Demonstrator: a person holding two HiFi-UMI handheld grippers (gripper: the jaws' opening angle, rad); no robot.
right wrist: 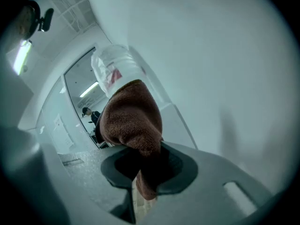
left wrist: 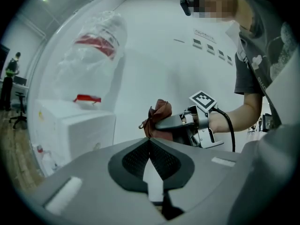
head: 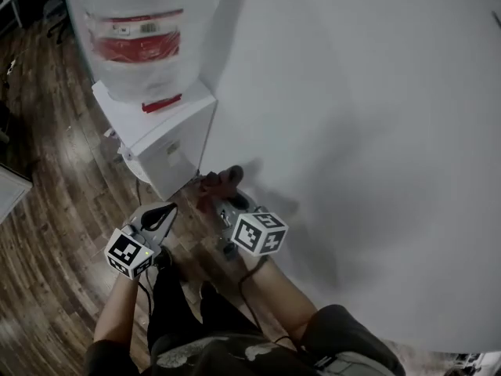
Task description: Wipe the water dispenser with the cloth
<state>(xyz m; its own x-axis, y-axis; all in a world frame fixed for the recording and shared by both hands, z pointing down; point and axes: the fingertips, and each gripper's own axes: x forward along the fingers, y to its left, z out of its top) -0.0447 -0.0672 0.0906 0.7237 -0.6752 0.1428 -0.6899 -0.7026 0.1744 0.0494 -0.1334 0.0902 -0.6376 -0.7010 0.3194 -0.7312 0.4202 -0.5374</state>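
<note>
The white water dispenser point(head: 168, 135) stands against the wall with a clear bottle point(head: 141, 30) bearing a red label on top. It also shows in the left gripper view, where the dispenser point(left wrist: 77, 130) is at left. My right gripper point(head: 223, 188) is shut on a brown-red cloth point(head: 219, 180), held just right of the dispenser's lower side. The cloth point(right wrist: 131, 121) bulges out of the jaws in the right gripper view. My left gripper point(head: 166, 212) hangs lower left of it, shut and empty point(left wrist: 150, 142).
A plain white wall point(head: 360, 131) fills the right side. Dark wooden floor point(head: 55, 202) lies to the left. A distant person point(left wrist: 11, 67) stands by a desk and office chair point(left wrist: 18, 111) far left. The legs of the person holding the grippers are below point(head: 188, 312).
</note>
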